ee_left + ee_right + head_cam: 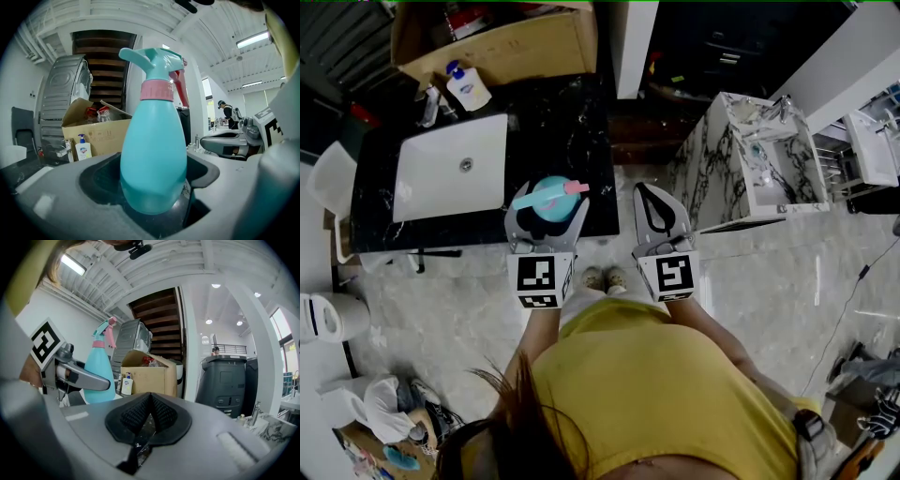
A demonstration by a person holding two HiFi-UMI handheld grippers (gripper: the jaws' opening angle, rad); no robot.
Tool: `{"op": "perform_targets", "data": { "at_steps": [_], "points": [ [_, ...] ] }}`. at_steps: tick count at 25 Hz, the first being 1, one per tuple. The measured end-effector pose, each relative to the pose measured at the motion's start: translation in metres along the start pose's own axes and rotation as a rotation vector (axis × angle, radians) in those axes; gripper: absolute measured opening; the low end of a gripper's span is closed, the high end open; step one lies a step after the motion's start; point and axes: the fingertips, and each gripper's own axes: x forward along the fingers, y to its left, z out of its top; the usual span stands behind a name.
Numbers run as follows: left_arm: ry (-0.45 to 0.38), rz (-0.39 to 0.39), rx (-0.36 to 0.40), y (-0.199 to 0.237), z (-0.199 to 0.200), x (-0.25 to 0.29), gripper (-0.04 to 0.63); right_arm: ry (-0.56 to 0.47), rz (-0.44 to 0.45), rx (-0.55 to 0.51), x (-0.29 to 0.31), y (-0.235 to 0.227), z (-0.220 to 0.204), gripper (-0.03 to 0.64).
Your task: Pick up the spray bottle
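Note:
The spray bottle (551,199) is teal, with a pink collar and a pink trigger. It stands upright between the jaws of my left gripper (548,208), over the front right part of the black counter (572,122). In the left gripper view the bottle (153,140) fills the middle, and the left gripper (153,192) is shut on its round body with the jaws wide. My right gripper (646,190) hangs beside it to the right, off the counter's edge. Its jaws are shut with nothing in them, and in the right gripper view the ribbed pads (161,414) meet.
A white sink basin (450,167) is set into the counter's left half. Behind it are a soap pump bottle (467,86) and an open cardboard box (502,42). A white marble vanity (759,159) stands to the right, a toilet (328,319) at the left edge.

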Motion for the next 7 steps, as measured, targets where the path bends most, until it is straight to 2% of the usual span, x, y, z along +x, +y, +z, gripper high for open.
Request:
{"op": "perform_targets", "data": {
  "at_steps": [7],
  "points": [
    [-0.001,-0.007,0.001,-0.0015,0.0018,0.0003,0.403,0.005,-0.001,-0.003,-0.0001,-0.0003,0.0007,0.002]
  ]
}}
